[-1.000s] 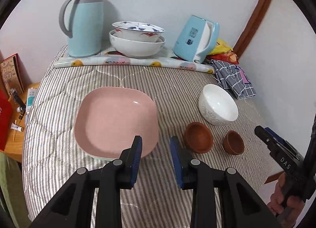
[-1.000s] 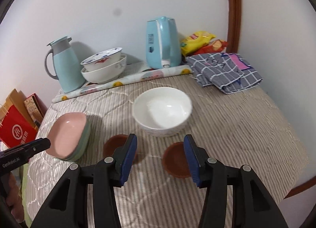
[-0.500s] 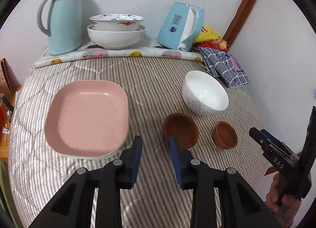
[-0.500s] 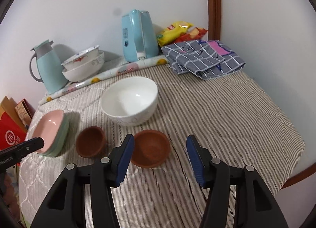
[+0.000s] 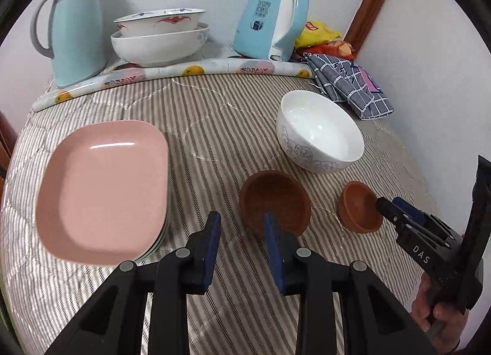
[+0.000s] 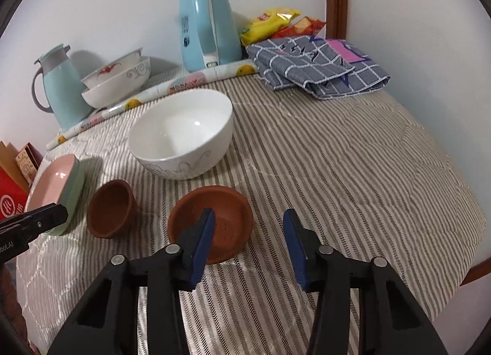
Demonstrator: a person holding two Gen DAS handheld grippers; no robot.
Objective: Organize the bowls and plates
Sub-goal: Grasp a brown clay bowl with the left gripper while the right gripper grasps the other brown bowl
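Note:
A pink square plate (image 5: 101, 189) lies on a green one on the striped cloth; the stack also shows in the right wrist view (image 6: 55, 186). A white bowl (image 5: 319, 130) (image 6: 181, 130) stands mid-table. Two small brown bowls sit in front: the deeper one (image 5: 273, 201) (image 6: 110, 207) and the shallower one (image 5: 359, 207) (image 6: 214, 223). My left gripper (image 5: 241, 229) is open and empty, its right finger over the deeper bowl's near rim. My right gripper (image 6: 248, 229) is open and empty, its left finger over the shallower bowl, rim between the jaws.
Two nested white bowls (image 5: 156, 35), a blue thermos jug (image 5: 76, 26) and a blue kettle (image 5: 270, 20) stand along the back wall on a rolled mat. A folded checked cloth (image 6: 316, 66) and snack bags (image 6: 276, 23) lie back right. The table edge drops off at right.
Both grippers moved forward and lower toward the brown bowls. The left swung right from the pink plate to the deeper bowl; the right closed in on the shallower bowl. Jaws stayed open.

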